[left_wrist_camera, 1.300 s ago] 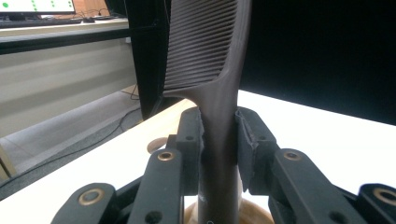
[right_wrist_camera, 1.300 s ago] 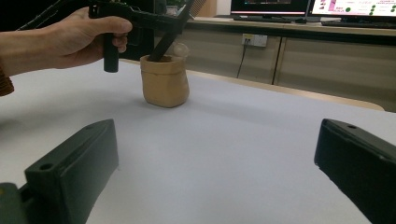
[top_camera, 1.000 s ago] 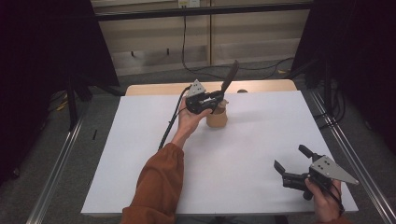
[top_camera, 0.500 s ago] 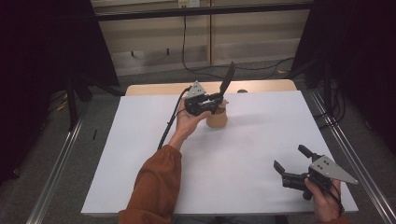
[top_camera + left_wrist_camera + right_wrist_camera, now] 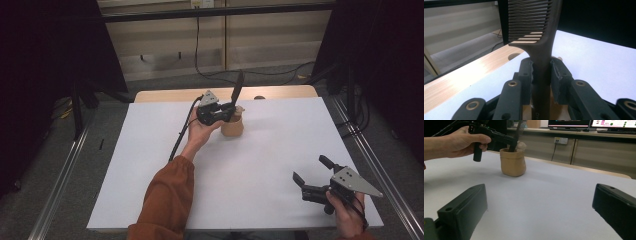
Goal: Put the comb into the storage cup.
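Left gripper (image 5: 229, 111) jaws pinching comb (image 5: 541, 37) handle above tan pot (image 5: 232, 126); right gripper (image 5: 314, 175) jaws spread

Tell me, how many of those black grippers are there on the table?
2. The left gripper is at the far side, clamped on a comb above the tan pot; the right gripper hovers open at the near right corner.

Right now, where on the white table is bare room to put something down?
The white table is bare between the tan pot and the right gripper, and left of the sleeve. It is crowded only at the pot, where the left gripper holds the black comb.
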Available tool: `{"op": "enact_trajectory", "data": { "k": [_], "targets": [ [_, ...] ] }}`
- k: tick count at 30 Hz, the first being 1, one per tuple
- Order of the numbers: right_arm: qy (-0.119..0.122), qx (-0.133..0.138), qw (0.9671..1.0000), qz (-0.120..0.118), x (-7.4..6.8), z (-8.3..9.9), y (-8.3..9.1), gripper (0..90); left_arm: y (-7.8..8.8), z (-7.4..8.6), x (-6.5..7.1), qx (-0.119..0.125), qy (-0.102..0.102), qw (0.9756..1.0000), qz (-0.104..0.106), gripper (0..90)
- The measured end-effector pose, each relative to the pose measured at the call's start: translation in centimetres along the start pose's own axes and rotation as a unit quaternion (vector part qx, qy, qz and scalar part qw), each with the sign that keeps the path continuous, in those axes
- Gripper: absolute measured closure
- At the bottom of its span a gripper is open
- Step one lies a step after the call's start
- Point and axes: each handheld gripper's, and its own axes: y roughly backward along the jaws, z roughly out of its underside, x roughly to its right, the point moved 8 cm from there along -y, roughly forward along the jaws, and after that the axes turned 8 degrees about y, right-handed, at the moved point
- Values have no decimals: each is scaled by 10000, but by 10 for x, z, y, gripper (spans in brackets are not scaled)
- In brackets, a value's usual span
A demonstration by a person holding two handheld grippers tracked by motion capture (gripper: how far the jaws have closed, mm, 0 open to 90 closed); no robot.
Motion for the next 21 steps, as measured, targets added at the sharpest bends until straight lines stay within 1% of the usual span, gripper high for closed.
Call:
{"op": "enact_trajectory", "data": {
  "k": [2, 5, 7, 8, 9, 12, 17, 21],
  "targets": [
    [1, -10, 10000, 2, 0, 0, 0, 0, -1, 0, -1, -44, -18, 10000, -21, 724],
    [9, -14, 10000, -4, 0, 0, 0, 0, -3, -1, -2, -37, -34, 10000, -84, 722],
    [9, -14, 10000, -4, 0, 0, 0, 0, -4, 0, -5, -48, 10, 9998, -182, 718],
    [9, -15, 10000, -4, 0, 0, 0, 0, -5, 2, -6, -108, -26, 9996, -274, 717],
    [15, -18, 10000, 8, 0, 0, 0, 0, -6, 3, -6, -64, -7, 9997, -216, 719],
    [21, -8, 10000, -12, 0, 0, 0, 0, -5, 2, -6, -70, -24, 9998, -209, 718],
    [18, 0, 10000, -16, 0, 0, 0, 0, -5, 2, -6, -73, -24, 9997, -212, 712],
    [34, -15, 10000, -17, 0, 0, 0, 0, -4, 2, -5, -133, -106, 9995, -262, 707]
  ]
}}
